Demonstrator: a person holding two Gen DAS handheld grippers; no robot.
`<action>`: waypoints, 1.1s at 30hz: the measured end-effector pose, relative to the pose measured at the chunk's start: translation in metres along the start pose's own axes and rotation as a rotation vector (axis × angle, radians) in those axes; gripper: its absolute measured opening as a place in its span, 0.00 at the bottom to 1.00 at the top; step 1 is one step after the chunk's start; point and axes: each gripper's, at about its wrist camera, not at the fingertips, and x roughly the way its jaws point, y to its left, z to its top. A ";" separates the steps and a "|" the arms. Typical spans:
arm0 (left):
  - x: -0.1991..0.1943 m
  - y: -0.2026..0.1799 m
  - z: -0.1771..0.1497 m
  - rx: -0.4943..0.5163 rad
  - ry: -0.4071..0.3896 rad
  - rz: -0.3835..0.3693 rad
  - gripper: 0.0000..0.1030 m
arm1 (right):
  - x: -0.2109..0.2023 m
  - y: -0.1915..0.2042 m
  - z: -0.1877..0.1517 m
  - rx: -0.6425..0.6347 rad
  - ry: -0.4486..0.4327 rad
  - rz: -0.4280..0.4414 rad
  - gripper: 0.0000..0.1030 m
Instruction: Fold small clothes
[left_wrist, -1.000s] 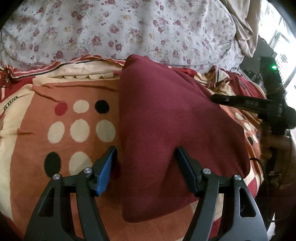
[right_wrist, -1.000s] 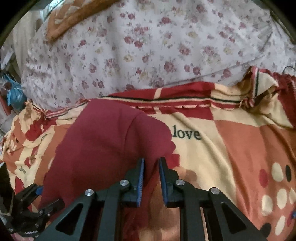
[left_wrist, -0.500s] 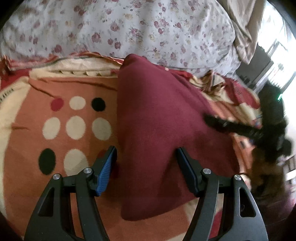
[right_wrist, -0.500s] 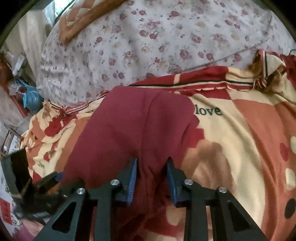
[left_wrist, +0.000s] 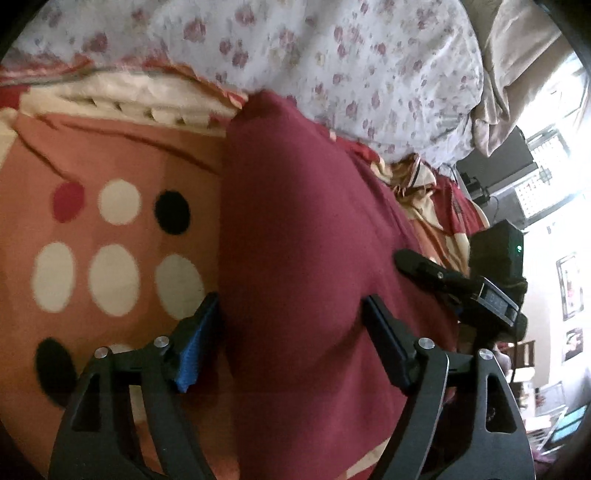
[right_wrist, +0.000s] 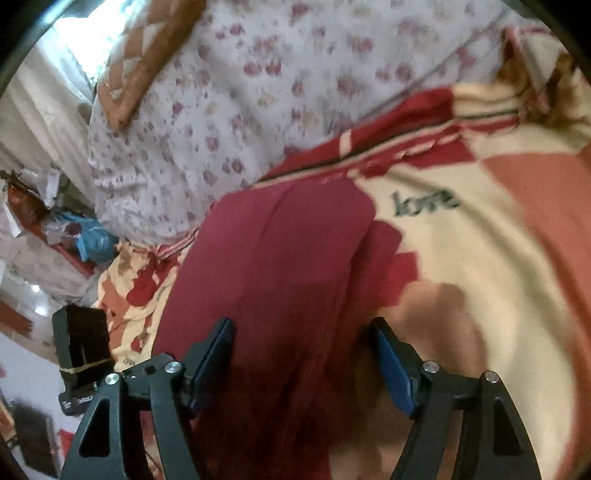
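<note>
A dark red garment (left_wrist: 303, 236) lies folded lengthwise on a patterned blanket (left_wrist: 110, 155). My left gripper (left_wrist: 291, 321) is open, its jaws astride the garment's near part, low over it. The right gripper (left_wrist: 436, 273) shows at the garment's right edge. In the right wrist view the same garment (right_wrist: 280, 251) runs away from me, and my right gripper (right_wrist: 303, 347) is open wide over its near end, holding nothing. The left gripper's body (right_wrist: 81, 347) shows at far left.
A floral white duvet (left_wrist: 332, 51) is bunched along the far side of the bed. The blanket carries the word "love" (right_wrist: 424, 201) and spots (left_wrist: 114, 258). Room clutter and a bright window (left_wrist: 546, 177) lie beyond the bed's edge.
My right gripper has opened from shut to wide and let go of the garment. Both grippers have shifted a little over the cloth; the left stays open.
</note>
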 end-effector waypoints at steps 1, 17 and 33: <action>0.003 0.002 0.001 -0.006 0.010 -0.016 0.78 | 0.006 -0.001 0.001 -0.008 0.006 0.022 0.71; -0.083 -0.027 -0.034 0.047 -0.027 -0.011 0.55 | -0.009 0.065 0.006 -0.113 0.047 0.223 0.45; -0.117 0.007 -0.095 -0.026 -0.126 0.288 0.75 | -0.029 0.141 -0.064 -0.430 0.029 -0.158 0.56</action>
